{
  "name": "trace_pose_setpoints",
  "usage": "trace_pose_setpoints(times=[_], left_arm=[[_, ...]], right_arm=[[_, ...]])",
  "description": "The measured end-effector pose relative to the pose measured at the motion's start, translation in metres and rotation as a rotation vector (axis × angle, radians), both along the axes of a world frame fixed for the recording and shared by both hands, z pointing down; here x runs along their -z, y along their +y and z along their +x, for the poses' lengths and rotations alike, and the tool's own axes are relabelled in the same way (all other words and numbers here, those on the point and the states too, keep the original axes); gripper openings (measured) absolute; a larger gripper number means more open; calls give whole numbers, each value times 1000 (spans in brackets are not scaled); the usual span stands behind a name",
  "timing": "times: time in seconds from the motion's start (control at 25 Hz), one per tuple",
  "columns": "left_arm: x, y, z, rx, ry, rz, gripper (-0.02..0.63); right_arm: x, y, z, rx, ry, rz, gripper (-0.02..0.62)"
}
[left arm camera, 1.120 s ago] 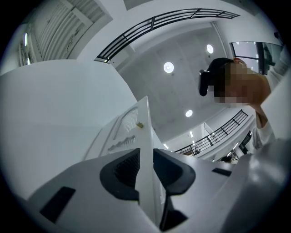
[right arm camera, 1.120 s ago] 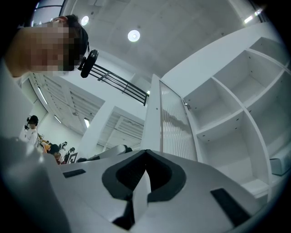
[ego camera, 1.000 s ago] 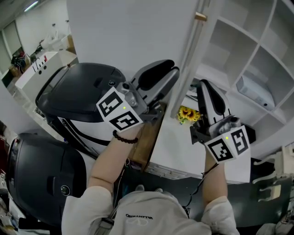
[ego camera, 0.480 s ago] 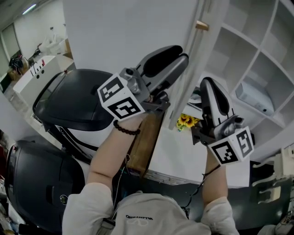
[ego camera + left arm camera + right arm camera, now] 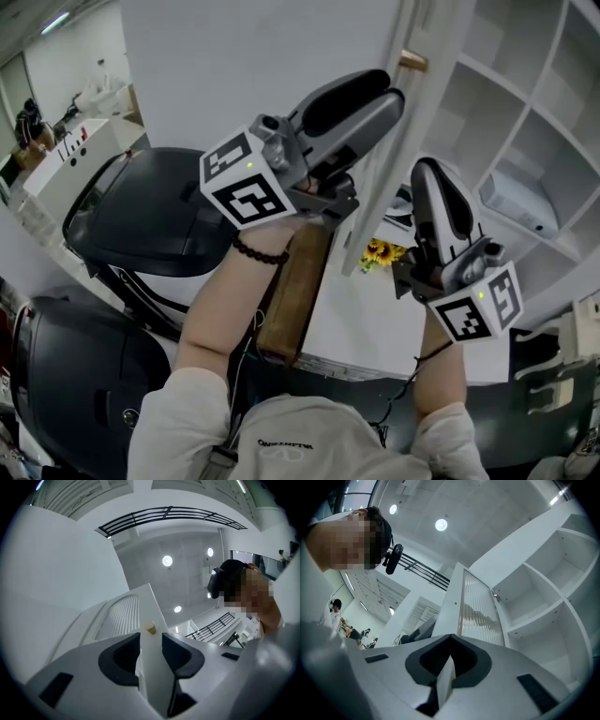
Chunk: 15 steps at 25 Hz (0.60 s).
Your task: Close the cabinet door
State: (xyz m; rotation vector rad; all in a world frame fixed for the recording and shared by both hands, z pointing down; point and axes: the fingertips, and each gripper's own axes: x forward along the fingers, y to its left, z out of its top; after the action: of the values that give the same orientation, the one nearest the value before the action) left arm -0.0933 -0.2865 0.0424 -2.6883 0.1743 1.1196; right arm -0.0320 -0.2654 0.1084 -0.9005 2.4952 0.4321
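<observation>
The white cabinet door (image 5: 380,187) stands open, seen edge-on in the head view, with a small wooden knob (image 5: 411,62) near its top. My left gripper (image 5: 382,92) is raised against that edge just below the knob. In the left gripper view the door edge (image 5: 152,677) runs between the pads of my left gripper (image 5: 151,644), with the knob (image 5: 150,628) just past them. Its jaws have just been opening and stand apart around the edge. My right gripper (image 5: 434,173) is shut and empty, right of the door and in front of the shelves. In its own view my right gripper (image 5: 450,637) points at the door's ribbed panel (image 5: 477,606).
Open white shelf compartments (image 5: 525,112) fill the right side, and one holds a white device (image 5: 520,192). Sunflowers (image 5: 380,251) sit on the white counter below. A wooden board (image 5: 295,291) and dark rounded machines (image 5: 141,206) lie at the left.
Both grippers have risen. The left one climbed further, up along the door edge towards the knob. The right one lifted slightly.
</observation>
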Motion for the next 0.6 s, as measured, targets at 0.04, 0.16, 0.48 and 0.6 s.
trace_pose_setpoints(times=[0.04, 0.16, 0.48, 0.6], left_arm=[[3, 0, 1, -4, 0, 5, 135], [13, 1, 4, -32, 8, 15, 135], [25, 4, 6, -82, 9, 17, 133], [30, 3, 8, -95, 11, 17, 133]], right_arm=[[0, -1, 1, -2, -1, 0, 11], [2, -2, 5, -7, -7, 1, 11], [1, 2, 0, -9, -4, 14, 11], [1, 1, 2, -11, -4, 12, 11]])
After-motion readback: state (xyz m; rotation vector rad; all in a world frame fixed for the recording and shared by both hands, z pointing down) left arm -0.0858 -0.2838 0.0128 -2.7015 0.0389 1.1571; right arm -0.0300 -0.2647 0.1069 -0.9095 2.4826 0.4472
